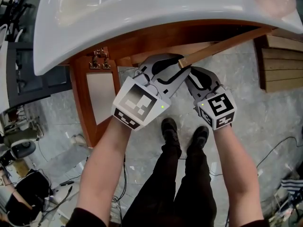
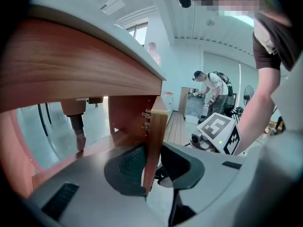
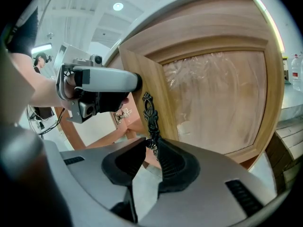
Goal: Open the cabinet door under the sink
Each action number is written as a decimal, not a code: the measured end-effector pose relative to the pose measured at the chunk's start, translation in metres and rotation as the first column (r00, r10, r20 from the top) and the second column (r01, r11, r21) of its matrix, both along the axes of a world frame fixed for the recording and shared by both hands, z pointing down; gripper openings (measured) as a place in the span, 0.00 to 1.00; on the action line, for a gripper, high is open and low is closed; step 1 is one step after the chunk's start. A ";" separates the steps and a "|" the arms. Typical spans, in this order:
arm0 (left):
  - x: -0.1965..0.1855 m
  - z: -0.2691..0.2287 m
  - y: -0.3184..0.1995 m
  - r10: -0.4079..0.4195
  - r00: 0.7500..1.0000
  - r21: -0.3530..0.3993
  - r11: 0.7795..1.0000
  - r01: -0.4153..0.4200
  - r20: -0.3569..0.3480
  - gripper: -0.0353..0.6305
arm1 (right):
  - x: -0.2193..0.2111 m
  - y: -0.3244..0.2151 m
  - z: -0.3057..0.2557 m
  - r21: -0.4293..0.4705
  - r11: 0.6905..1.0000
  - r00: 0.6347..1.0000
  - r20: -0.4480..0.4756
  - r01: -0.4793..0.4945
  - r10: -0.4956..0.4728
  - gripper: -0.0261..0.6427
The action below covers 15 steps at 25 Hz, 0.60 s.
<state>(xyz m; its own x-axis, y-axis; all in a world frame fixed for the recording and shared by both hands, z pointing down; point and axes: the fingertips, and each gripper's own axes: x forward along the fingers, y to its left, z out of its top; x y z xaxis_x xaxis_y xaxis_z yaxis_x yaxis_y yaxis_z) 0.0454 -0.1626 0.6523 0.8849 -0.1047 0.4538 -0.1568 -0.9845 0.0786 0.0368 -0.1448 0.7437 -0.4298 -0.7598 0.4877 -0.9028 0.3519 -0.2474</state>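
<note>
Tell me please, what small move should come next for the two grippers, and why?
Probably swing the door a little further out. The right gripper grips the black handle, the left gripper pinches the door's free edge, and the door stands only partly open under the sink.

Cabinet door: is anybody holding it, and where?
Yes. The right gripper pinches the lower end of the black handle on the cabinet door. The left gripper clamps that door's free edge.
</note>
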 end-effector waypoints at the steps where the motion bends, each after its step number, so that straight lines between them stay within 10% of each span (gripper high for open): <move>1: 0.000 0.000 0.002 0.007 1.000 -0.009 1.000 -0.007 -0.002 0.21 | 0.000 0.001 0.000 0.000 1.000 1.000 0.001 0.002 -0.002 0.18; 15: 0.009 -0.007 0.039 0.114 0.993 -0.011 0.993 -0.114 0.017 0.21 | 0.010 0.035 -0.003 0.007 1.000 0.999 0.027 0.024 -0.024 0.18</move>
<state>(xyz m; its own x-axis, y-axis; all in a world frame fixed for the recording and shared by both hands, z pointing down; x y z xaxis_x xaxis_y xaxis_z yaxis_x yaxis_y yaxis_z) 0.0542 -0.1235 0.6455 0.8825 0.0015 0.4702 -0.0447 -0.9952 0.0871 0.0468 -0.1101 0.7405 -0.4606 -0.7523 0.4711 -0.8872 0.3747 -0.2691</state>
